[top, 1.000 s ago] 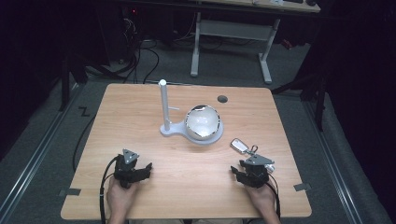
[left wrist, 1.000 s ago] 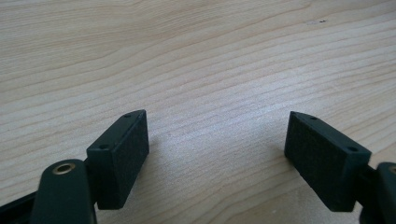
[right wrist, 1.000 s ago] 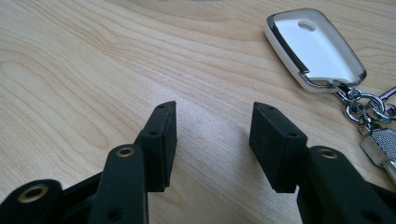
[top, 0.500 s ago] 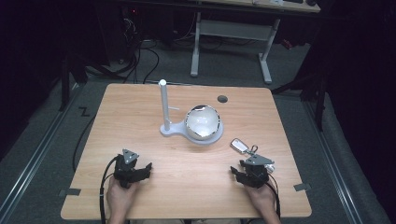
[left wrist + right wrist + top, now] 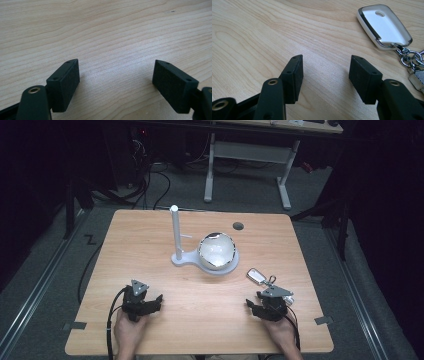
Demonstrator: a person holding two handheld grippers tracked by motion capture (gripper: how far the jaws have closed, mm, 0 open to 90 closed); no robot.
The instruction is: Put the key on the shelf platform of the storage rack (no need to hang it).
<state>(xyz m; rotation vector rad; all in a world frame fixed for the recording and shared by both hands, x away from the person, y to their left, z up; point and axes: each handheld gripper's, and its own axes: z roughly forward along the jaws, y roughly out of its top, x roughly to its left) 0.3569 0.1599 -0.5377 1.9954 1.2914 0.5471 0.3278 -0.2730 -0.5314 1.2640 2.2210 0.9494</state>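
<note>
Two hand-held grippers sit low in the high view, one in each hand, both on the wooden table [image 5: 150, 265].

Left gripper [image 5: 159, 299], lower left of the frame: jaws spread wide, bare wood between them in the left gripper view, nothing pinched.

Right gripper [image 5: 249, 304], lower right of the frame: jaws have just been opening and stand apart. The right gripper view shows bare tabletop between the pads; nothing is held.

One key fob [image 5: 255, 275], white with a silver rim, lies flat on the table just beyond the right gripper, toward the frame's centre right. In the right gripper view the key fob [image 5: 384, 26] is at the upper right, clear of the jaws. One key ring [image 5: 409, 58] with metal links trails from it toward the right edge.

Farther up, mid-frame: one white stand [image 5: 175, 232] with an upright post. One round bowl [image 5: 216, 251] rests on its base; what is in it I cannot tell.

One small dark round hole [image 5: 238, 226] sits near the table's far edge.
</note>
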